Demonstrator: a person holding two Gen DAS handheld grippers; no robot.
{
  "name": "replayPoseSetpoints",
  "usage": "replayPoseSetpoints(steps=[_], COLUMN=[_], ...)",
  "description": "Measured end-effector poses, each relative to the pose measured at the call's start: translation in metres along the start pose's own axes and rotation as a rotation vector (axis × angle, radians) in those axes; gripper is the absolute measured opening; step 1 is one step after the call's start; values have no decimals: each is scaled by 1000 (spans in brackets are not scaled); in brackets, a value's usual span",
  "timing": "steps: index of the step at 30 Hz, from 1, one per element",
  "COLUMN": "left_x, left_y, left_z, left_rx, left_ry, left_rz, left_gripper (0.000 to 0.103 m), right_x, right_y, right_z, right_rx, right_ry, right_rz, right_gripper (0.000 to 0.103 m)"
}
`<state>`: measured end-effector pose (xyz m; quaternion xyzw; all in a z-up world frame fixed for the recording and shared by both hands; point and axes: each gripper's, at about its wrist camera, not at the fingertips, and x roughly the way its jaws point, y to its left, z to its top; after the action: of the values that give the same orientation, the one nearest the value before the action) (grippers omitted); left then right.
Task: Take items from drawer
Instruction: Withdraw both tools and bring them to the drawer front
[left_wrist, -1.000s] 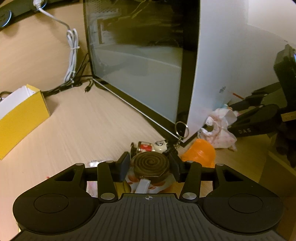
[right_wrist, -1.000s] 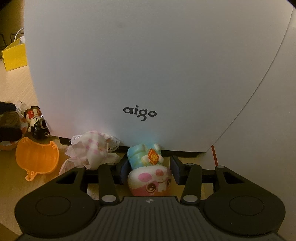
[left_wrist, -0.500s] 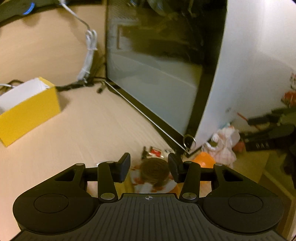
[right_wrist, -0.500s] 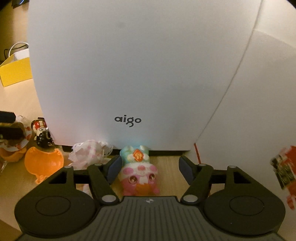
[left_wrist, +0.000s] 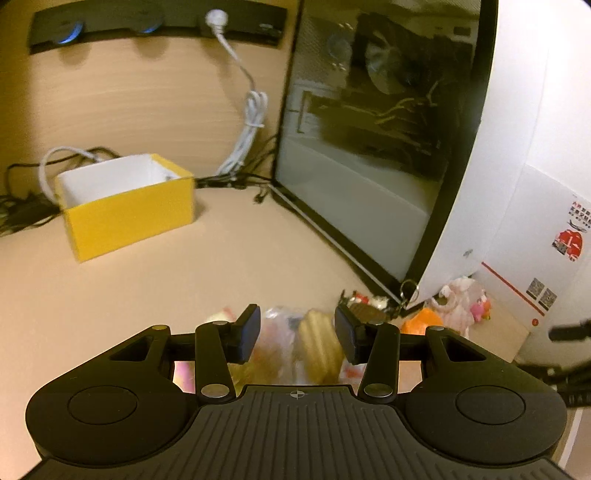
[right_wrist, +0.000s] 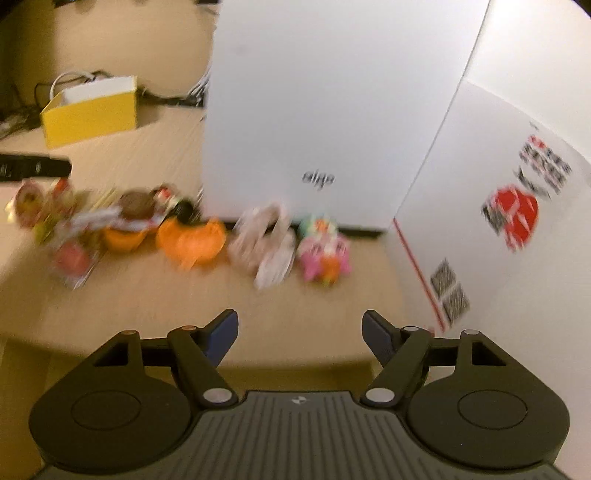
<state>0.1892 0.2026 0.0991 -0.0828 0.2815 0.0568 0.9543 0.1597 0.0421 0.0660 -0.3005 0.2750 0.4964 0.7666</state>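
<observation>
Both my tools have pulled back from the toys: right tool (right_wrist: 300, 334) opening, empty; left tool (left_wrist: 297, 334) wide, gripping nothing. Pink toy (right_wrist: 323, 251) rests at twelve o'clock on the tabletop (right_wrist: 147, 295). Next: back to the drawer.

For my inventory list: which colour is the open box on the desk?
Yellow outside, white inside: the open box, clearest in the left wrist view.

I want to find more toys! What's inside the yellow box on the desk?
The open-topped yellow cardboard box shows only its white inner walls. Its floor is hidden behind the front wall, so anything lying low inside cannot be seen. A white cable loops behind it.
</observation>
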Motion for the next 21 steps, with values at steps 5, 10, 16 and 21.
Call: replayPoseSetpoints(steps=[5,10,16,21], left_x=[-43,-90,-151,-190], left_y=[11,8,-32,-88], left_z=[-21,-51,-94,-136], left_rx=[-55,-141,-212,-226], left_ry=[-16,-36,-65,-46], left_rz=[95,238,407,485], left_gripper=[49,49,49,49], right_x=[-16,-38,-69,-92], right_y=[2,-1,-15,-34], right_z=[-26,-44,-90,-145], right_rx=[-9,-18,-124,-147], right_ry=[10,-36,-127,-156], right_rz=[31,83,138,215], right_gripper=[75,75,75,75])
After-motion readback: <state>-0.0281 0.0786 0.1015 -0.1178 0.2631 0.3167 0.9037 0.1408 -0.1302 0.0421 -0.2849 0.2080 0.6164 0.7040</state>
